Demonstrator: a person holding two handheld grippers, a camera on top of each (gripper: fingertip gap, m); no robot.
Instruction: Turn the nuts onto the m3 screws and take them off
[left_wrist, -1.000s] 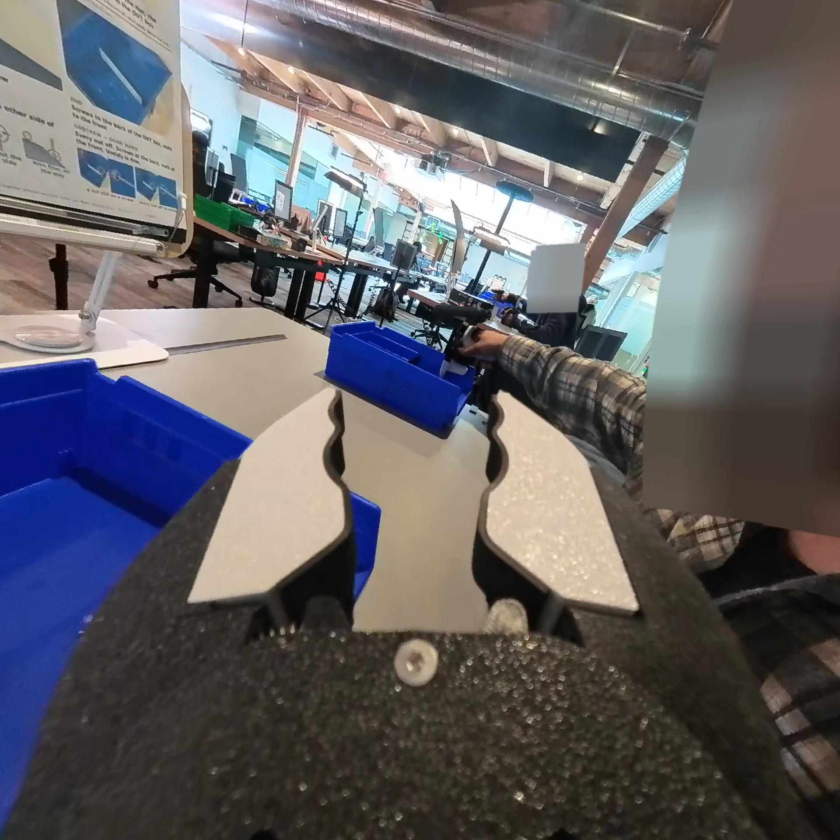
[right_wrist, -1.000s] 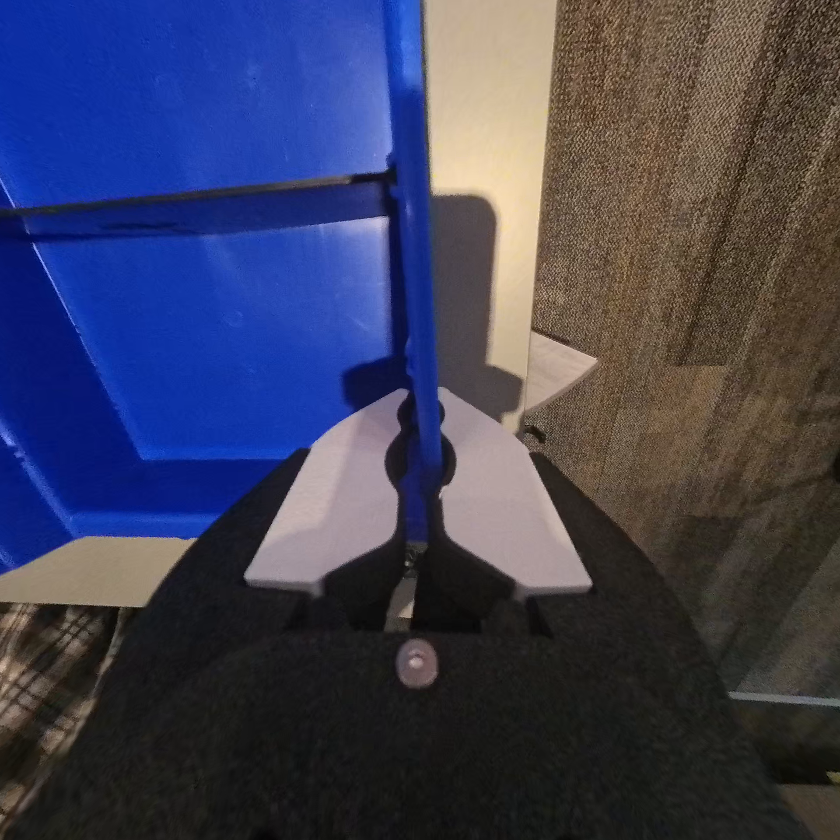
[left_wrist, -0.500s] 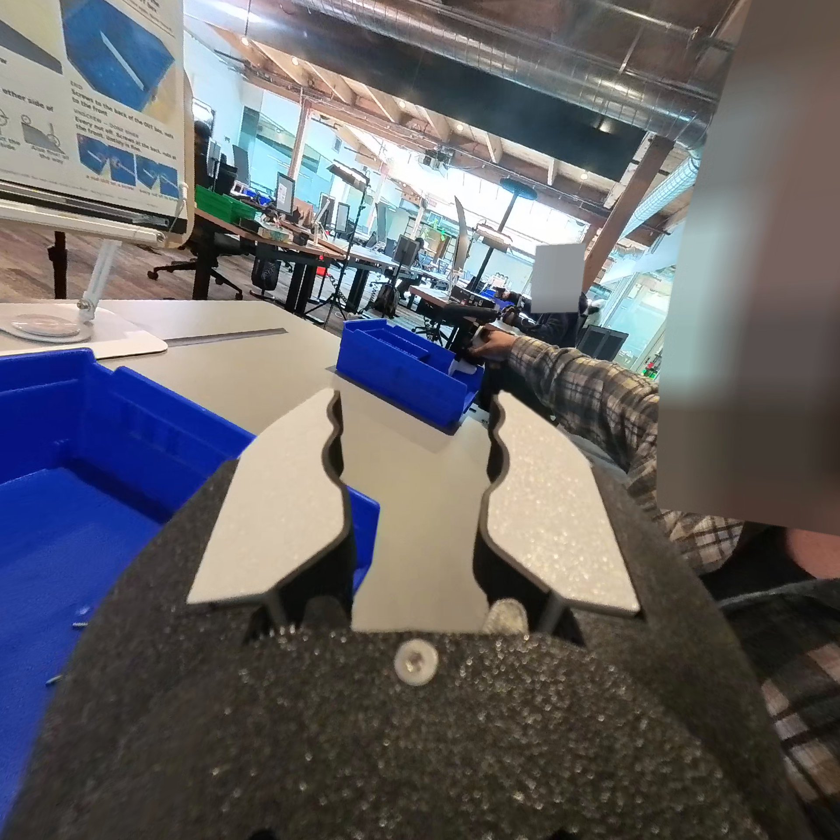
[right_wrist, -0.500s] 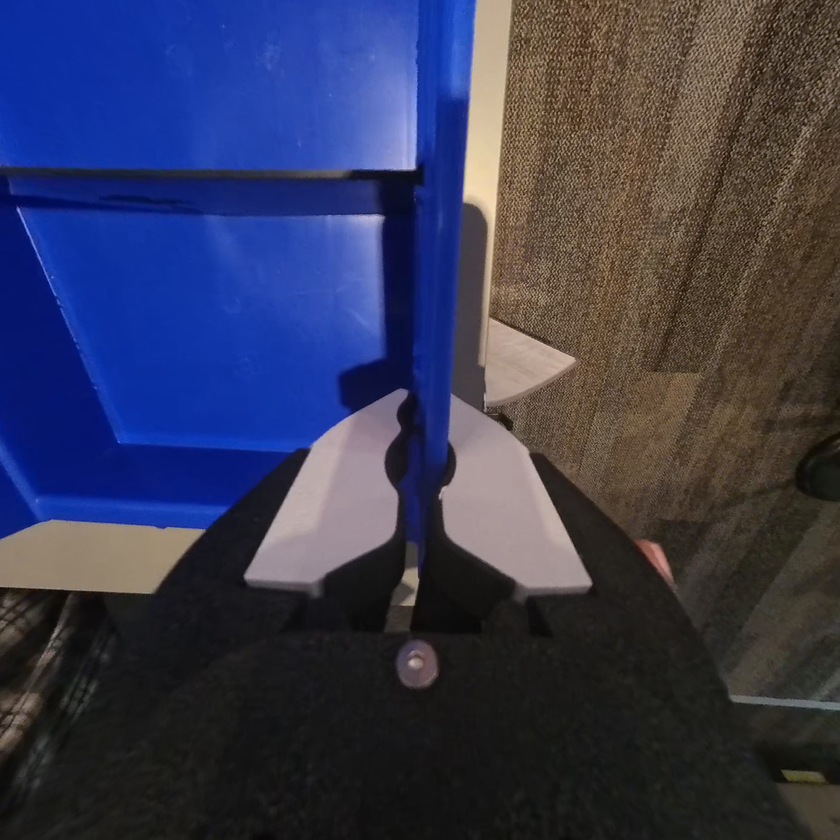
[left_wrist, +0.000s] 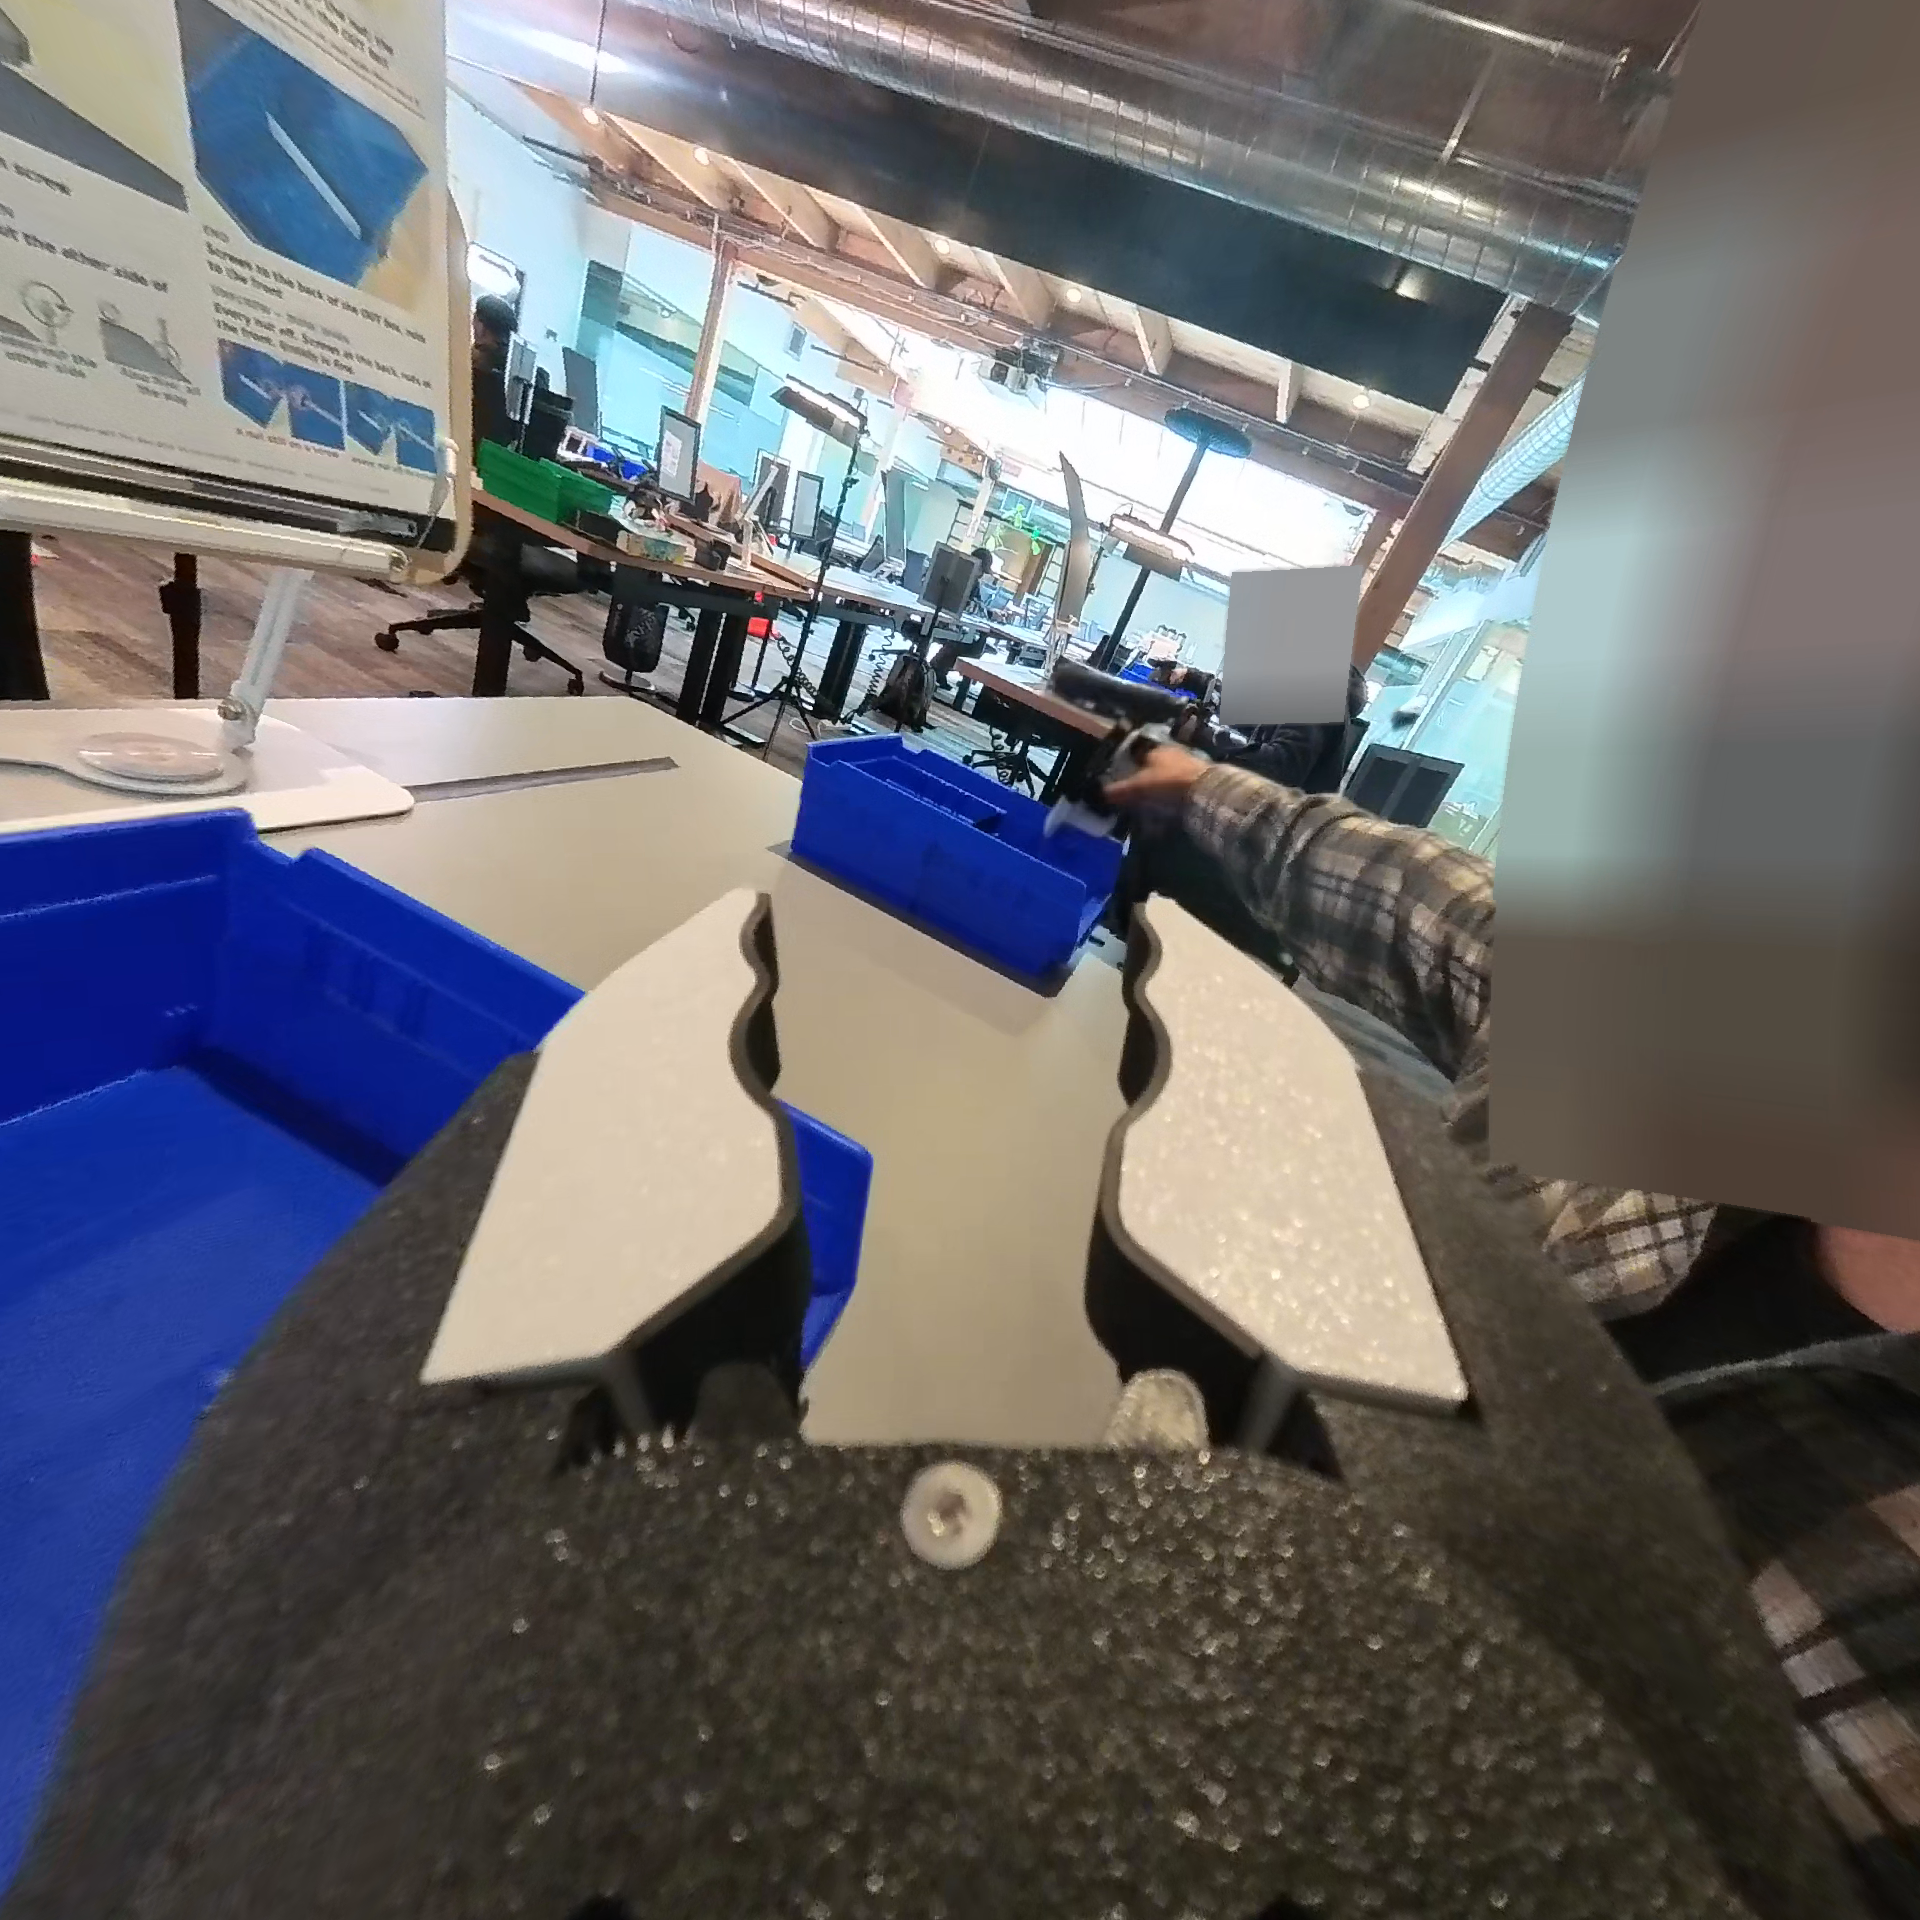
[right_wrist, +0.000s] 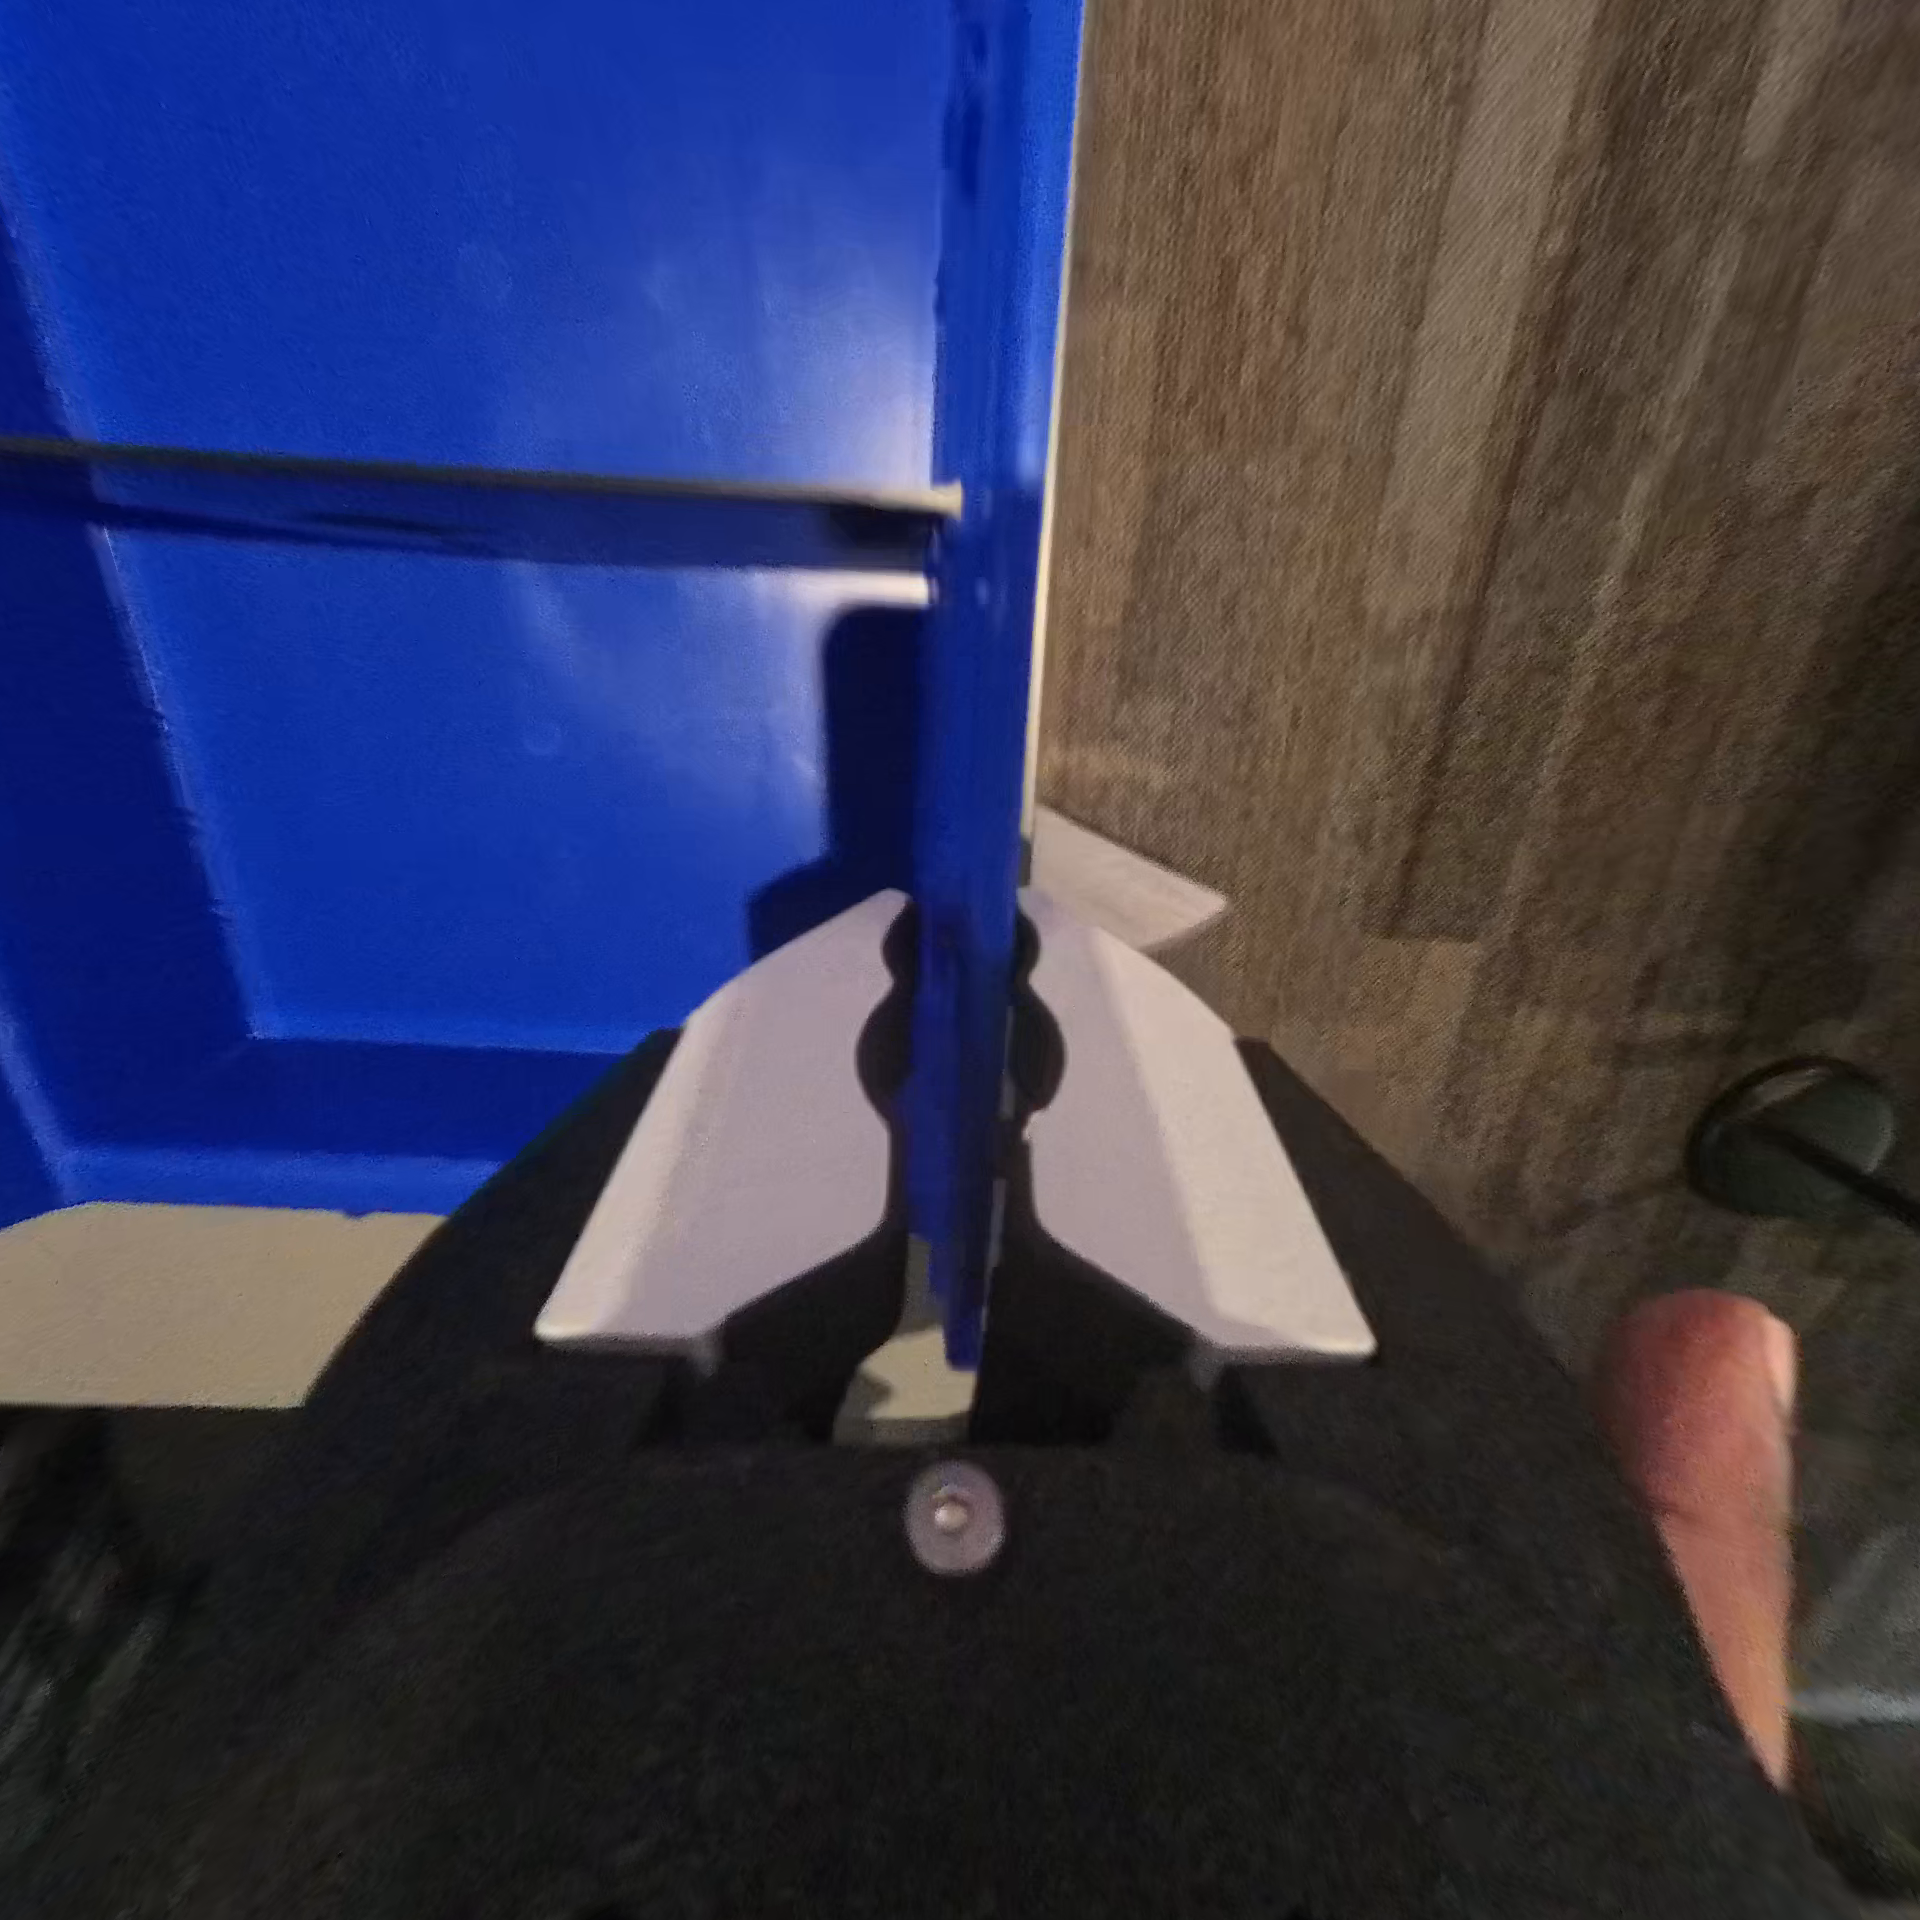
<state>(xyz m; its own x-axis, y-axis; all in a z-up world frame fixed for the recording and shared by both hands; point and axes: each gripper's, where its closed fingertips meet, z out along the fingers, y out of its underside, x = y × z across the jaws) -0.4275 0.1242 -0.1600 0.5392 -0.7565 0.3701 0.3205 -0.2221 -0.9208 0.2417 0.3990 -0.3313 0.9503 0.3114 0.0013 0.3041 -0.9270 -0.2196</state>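
Observation:
My left gripper (left_wrist: 945, 925) is open and empty, held low over the grey table (left_wrist: 582, 862) beside a large blue bin (left_wrist: 156, 1039) at the left. A smaller blue bin (left_wrist: 935, 862) stands at the table's far right edge. My right gripper (right_wrist: 966, 914) is shut on that bin's right side wall (right_wrist: 987, 520), one finger inside and one outside. It also shows far off in the left wrist view (left_wrist: 1086, 816), held by a hand. The bin's floor (right_wrist: 468, 779) looks bare, with a divider (right_wrist: 468, 499) across it. I can make out no screws or nuts.
An instruction sheet (left_wrist: 208, 260) on a white stand base (left_wrist: 208, 779) is at the back left, with a metal strip (left_wrist: 540, 779) on the table. A plaid sleeve (left_wrist: 1351, 914) reaches across the right. Carpet floor (right_wrist: 1455, 520) lies beyond the table edge. A finger (right_wrist: 1704, 1507) shows beside my right gripper. Spacing between my two grippers at the tips: around 75 cm.
The right gripper kept its hold on the bin wall, and the strip of table right of the bin narrowed. A finger came into view at the lower right. The left gripper stayed open and hardly moved.

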